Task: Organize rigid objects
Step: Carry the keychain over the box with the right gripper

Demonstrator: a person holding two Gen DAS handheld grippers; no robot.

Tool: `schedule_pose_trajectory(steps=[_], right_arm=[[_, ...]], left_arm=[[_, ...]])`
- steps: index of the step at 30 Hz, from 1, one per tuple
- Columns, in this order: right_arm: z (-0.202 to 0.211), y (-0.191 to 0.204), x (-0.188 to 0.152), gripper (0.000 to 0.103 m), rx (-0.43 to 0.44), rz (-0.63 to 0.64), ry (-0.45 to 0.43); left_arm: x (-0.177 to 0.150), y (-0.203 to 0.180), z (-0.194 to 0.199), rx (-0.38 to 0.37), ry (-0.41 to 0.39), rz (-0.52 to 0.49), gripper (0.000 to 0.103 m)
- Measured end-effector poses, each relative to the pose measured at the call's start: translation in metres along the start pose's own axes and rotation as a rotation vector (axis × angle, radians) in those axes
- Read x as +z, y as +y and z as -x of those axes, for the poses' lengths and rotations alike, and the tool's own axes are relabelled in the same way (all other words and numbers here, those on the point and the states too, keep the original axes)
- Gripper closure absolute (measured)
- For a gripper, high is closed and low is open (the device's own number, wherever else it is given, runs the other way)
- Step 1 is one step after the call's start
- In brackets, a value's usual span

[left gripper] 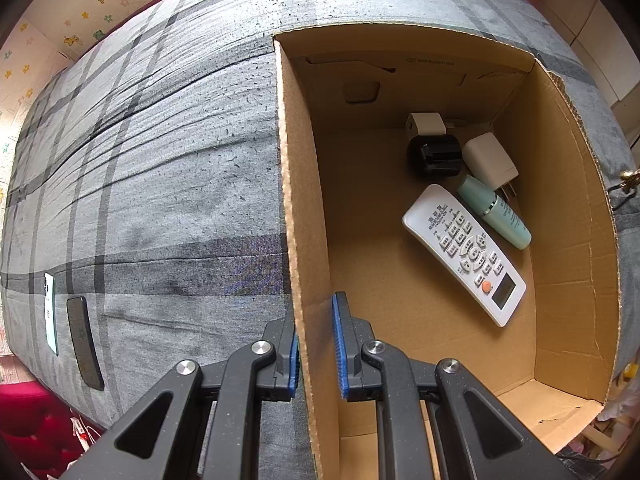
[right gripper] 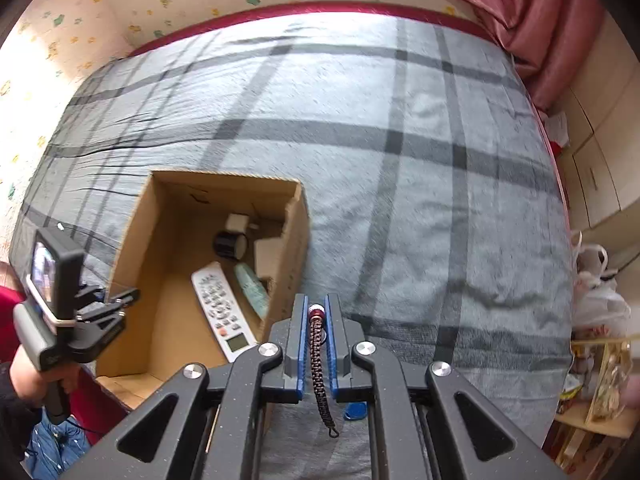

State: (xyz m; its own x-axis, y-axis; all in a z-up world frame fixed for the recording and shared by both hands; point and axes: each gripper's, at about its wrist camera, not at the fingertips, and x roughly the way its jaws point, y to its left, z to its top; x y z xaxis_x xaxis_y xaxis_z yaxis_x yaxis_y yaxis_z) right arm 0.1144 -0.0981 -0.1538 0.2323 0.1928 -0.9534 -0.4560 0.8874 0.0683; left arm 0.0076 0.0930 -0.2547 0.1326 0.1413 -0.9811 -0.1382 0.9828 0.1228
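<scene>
An open cardboard box (left gripper: 304, 200) (right gripper: 132, 220) sits on the grey plaid bed. Inside lie a white remote (left gripper: 464, 252) (right gripper: 222, 304), a mint green tube (left gripper: 494, 212) (right gripper: 252, 288), a black round object (left gripper: 434, 156) (right gripper: 230, 245) and two white chargers (left gripper: 490, 162) (left gripper: 425, 124). My left gripper (left gripper: 316, 344) (right gripper: 108, 304) straddles the box's left wall, jaws closed on it. My right gripper (right gripper: 316, 344) is shut on a braided keychain cord (right gripper: 318, 360) with a red bead, held above the bed just right of the box. A blue tag (right gripper: 355, 411) hangs below.
Two phones, one white (left gripper: 50, 312) and one dark (left gripper: 84, 342), lie on the bed at far left in the left wrist view. A pink duvet (right gripper: 532, 20) is piled at the bed's far right corner. Cabinets and bags (right gripper: 596, 292) stand to the right.
</scene>
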Motion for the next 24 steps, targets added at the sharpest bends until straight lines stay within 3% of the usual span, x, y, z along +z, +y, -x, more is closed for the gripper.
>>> schedule_pose_trajectory(steps=[15, 24], right_arm=[[0.057, 0.066, 0.031, 0.096, 0.103, 0.134, -0.092], [0.048, 0.104, 0.029, 0.096, 0.143, 0.231, -0.068]], left_arm=[[0.0, 0.0, 0.0, -0.008, -0.001, 0.007, 0.088], [0.0, 0.002, 0.0, -0.013, -0.003, 0.012, 0.088]])
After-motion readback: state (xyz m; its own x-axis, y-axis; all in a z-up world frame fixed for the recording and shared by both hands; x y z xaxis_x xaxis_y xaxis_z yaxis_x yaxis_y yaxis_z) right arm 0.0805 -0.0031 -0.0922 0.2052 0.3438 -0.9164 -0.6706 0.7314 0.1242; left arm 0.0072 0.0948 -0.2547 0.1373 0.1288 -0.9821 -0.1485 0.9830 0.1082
